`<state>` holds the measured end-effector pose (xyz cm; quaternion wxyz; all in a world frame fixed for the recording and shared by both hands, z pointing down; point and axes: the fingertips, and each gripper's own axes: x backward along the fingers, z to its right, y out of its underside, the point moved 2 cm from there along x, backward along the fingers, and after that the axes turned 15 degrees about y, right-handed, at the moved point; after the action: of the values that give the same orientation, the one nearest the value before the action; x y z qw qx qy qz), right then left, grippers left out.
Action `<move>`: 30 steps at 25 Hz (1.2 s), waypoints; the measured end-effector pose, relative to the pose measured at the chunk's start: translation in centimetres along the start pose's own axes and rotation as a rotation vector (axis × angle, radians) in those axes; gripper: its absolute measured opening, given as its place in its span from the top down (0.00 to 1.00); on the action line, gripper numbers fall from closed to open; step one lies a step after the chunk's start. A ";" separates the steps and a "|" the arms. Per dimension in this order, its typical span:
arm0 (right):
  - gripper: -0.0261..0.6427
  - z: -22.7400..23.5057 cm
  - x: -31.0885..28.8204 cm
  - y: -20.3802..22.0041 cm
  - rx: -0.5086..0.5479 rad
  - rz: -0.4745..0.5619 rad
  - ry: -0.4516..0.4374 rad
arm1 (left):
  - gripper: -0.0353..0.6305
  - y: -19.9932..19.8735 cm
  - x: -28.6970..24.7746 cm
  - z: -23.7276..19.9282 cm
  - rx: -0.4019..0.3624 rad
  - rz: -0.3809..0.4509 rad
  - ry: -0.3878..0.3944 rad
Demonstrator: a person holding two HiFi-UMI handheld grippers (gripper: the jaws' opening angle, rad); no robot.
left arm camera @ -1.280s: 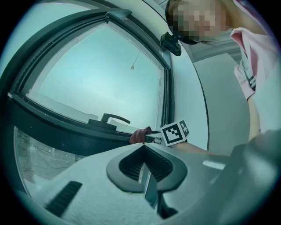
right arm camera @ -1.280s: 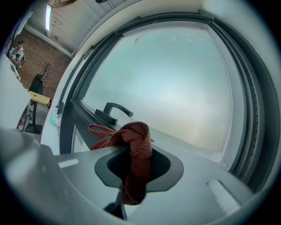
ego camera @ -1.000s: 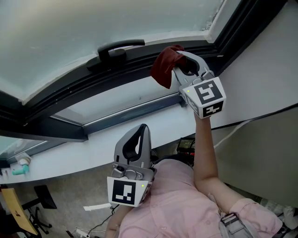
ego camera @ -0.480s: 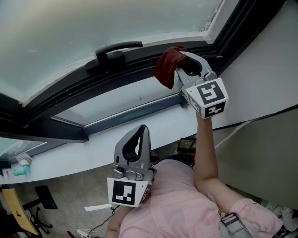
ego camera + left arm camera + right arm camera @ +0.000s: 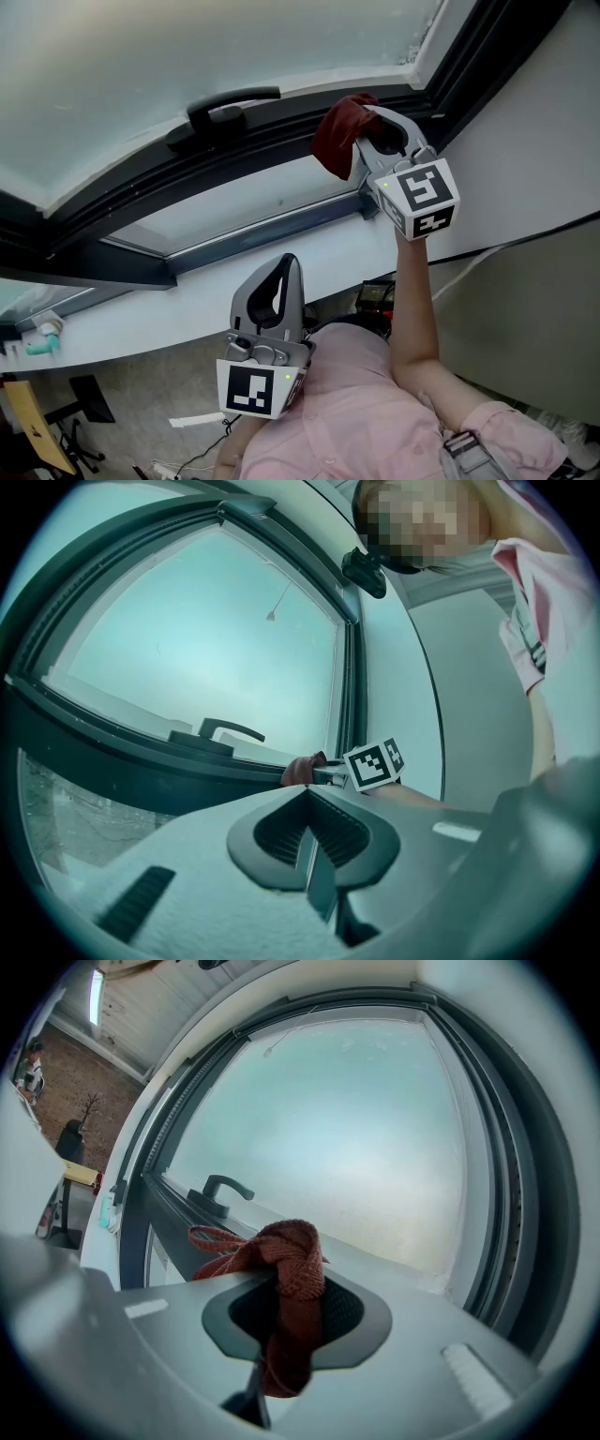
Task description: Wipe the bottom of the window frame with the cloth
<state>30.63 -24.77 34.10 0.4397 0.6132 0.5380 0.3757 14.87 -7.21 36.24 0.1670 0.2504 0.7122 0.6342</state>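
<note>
A bunched, loosely knotted dark red woven cloth (image 5: 336, 139) is gripped in the right gripper (image 5: 360, 148) against the dark window frame (image 5: 141, 187); the left gripper (image 5: 285, 270) is held lower, jaws together, empty.

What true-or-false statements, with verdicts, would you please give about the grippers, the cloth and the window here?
1. The right gripper is shut on the cloth. True.
2. The left gripper holds a sponge. False: its jaws are together with nothing between them.
3. In the head view, the cloth lies to the right of the window handle. True.
4. The window handle is white. False: it is dark, like the frame it sits on.
</note>
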 end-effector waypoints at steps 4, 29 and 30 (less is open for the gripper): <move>0.87 0.3 0.0 0.2 0.001 0.000 -0.001 | 0.96 -0.1 -0.4 0.2 0.016 0.019 -0.008; 0.86 2.7 0.3 1.1 -0.010 -0.009 0.011 | 0.96 -1.2 -1.3 0.6 -0.003 0.093 -0.064; 0.86 2.9 0.3 1.2 -0.010 -0.010 0.013 | 0.96 -1.2 -1.3 0.7 -0.004 0.092 -0.064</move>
<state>33.76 -24.92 34.27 0.4412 0.6059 0.5419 0.3802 16.18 -7.49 34.85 0.1607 0.3026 0.6929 0.6344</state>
